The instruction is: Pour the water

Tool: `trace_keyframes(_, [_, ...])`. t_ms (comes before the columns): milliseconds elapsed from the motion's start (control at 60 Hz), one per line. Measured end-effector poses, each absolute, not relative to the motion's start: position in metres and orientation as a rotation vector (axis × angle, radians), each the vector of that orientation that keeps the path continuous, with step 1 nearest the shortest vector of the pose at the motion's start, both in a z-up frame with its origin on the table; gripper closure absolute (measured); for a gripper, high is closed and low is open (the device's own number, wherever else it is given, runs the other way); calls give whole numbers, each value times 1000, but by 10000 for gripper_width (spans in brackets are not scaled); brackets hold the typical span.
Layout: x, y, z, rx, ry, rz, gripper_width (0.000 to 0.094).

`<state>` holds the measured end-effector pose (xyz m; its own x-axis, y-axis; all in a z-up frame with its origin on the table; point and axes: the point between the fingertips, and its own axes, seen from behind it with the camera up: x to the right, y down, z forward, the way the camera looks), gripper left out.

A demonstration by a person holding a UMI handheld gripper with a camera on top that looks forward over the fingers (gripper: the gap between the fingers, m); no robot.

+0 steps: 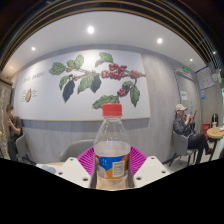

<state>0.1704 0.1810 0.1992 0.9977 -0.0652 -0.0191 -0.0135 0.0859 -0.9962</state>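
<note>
A clear plastic bottle (113, 150) with a red cap (113, 109) and a blue and white label stands upright between my fingers. My gripper (112, 165) is shut on the bottle, with the pink pads (87, 158) pressing on its lower body from both sides. The bottle is held up off any surface, and its bottom is hidden below the fingers. The liquid inside looks pale.
A room lies beyond, with a wall mural of green leaves and red berries (95, 78). A person (183, 128) sits at a table at the right. Another person (12, 128) sits at the left. Grey chairs (75, 150) stand behind the bottle.
</note>
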Motion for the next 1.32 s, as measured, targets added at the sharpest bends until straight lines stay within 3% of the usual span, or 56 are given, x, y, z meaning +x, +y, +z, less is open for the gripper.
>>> trace_keyframes(17, [153,177,207,-1516,69,-44,513])
trace_keyframes(150, [159,192,161,-1576,18,-55,512])
trace_keyframes(467, [146,197,150,-1573,-32,3,506])
trace_keyframes(550, [144,195,148,-1593,-35,10,369])
trace_keyframes(633, [143,186,138,-1681,-25,33,84])
trace_keyframes(650, [144,181,143,-1683,-13,41,72])
trace_keyframes(900, [118,105,177,-1665,-45,117,86])
trace_keyframes(1117, [93,-20,169,-1701,-125,152,83])
trace_keyframes(1317, [86,-92,138,-1752,-94,162,85])
